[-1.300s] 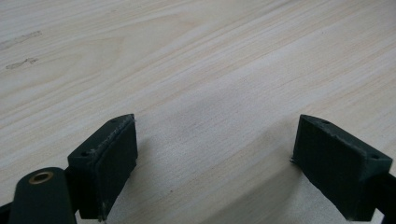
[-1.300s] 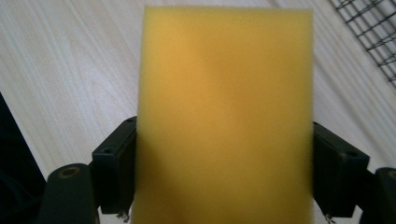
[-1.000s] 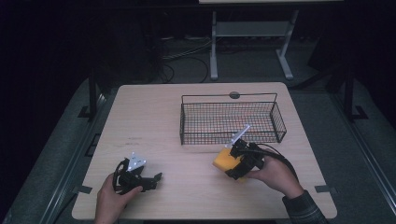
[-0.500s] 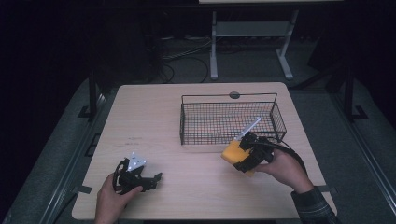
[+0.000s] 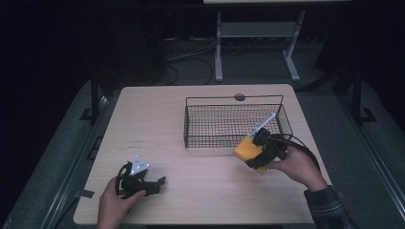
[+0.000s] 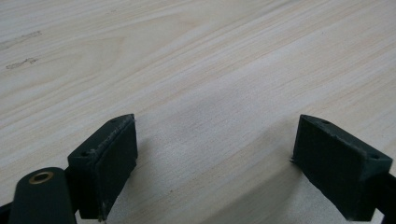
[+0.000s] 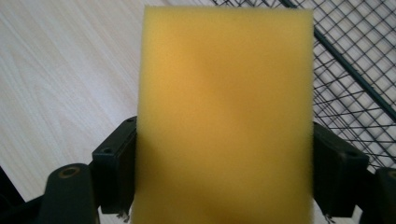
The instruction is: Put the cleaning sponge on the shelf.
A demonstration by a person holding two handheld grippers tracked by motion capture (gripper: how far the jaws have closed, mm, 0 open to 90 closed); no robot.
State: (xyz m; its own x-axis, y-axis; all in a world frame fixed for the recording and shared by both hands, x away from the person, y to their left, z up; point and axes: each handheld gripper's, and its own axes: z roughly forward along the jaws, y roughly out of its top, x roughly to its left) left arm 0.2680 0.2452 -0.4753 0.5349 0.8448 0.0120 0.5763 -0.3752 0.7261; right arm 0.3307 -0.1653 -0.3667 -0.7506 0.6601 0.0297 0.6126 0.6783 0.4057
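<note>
While the right gripper (image 5: 255,155) hangs just off the wire basket's (image 5: 210,141) front right corner, a yellow sponge (image 5: 247,150) sits squeezed between its two black jaws, one pad pressed flat on each side. In the right gripper view the sponge (image 7: 224,112) stands upright and rises well past the fingertips toward 12 o'clock, with the basket mesh (image 7: 355,60) at 2 o'clock behind it. From the high view the sponge lies at about 8 o'clock of the basket's near right corner, close to its front wall; whether it touches the wire I cannot tell. What lies inside the basket is too dim to make out. The left gripper (image 5: 155,183) rests at the table's (image 5: 157,114) 7 o'clock corner, jaws spread wide over bare wood (image 6: 210,93). Open tabletop stretches from the basket's left wall toward 9 o'clock.
</note>
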